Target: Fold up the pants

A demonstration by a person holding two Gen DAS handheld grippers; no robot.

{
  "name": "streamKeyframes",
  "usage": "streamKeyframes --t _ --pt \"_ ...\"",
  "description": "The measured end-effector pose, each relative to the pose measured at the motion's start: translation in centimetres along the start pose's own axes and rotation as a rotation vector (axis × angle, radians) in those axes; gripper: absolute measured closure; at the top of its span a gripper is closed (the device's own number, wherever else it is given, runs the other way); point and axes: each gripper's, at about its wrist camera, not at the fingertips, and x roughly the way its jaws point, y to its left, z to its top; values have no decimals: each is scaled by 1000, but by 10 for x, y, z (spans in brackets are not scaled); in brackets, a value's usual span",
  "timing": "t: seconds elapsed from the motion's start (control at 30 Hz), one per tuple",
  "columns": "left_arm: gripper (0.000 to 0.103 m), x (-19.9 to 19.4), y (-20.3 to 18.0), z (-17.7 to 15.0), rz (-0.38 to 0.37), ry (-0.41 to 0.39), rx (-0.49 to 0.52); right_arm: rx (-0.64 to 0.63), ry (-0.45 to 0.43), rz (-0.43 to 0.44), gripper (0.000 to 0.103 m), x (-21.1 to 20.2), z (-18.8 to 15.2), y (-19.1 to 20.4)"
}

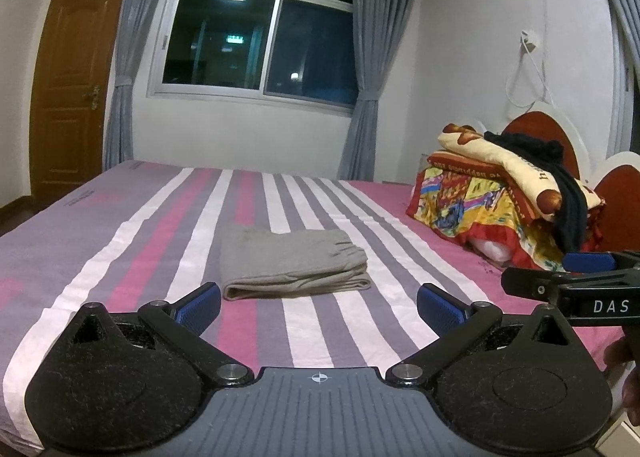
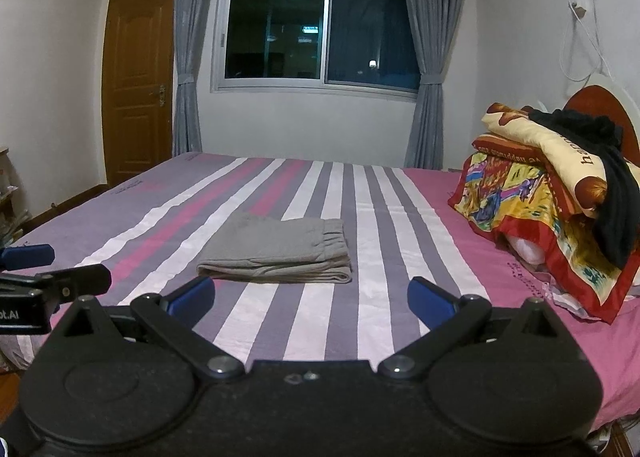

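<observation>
Grey pants (image 1: 294,263) lie folded into a flat rectangle on the striped bed sheet (image 1: 120,241), also seen in the right wrist view (image 2: 276,251). My left gripper (image 1: 318,307) is open and empty, held back from the near edge of the pants. My right gripper (image 2: 311,299) is open and empty, also short of the pants. The right gripper's blue-padded finger (image 1: 588,261) shows at the right edge of the left wrist view. The left gripper's finger (image 2: 28,255) shows at the left edge of the right wrist view.
A pile of colourful quilts with a black garment (image 1: 516,193) sits at the right by the red headboard (image 1: 540,133), also in the right wrist view (image 2: 560,185). A window with grey curtains (image 1: 256,33) and a wooden door (image 1: 72,89) are behind the bed.
</observation>
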Motion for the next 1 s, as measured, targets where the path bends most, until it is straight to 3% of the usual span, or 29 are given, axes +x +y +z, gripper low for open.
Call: streamKeyframes --t 1.0 --pt "0 -7 2 -1 -13 -21 8 -1 -3 -6 0 -1 1 2"
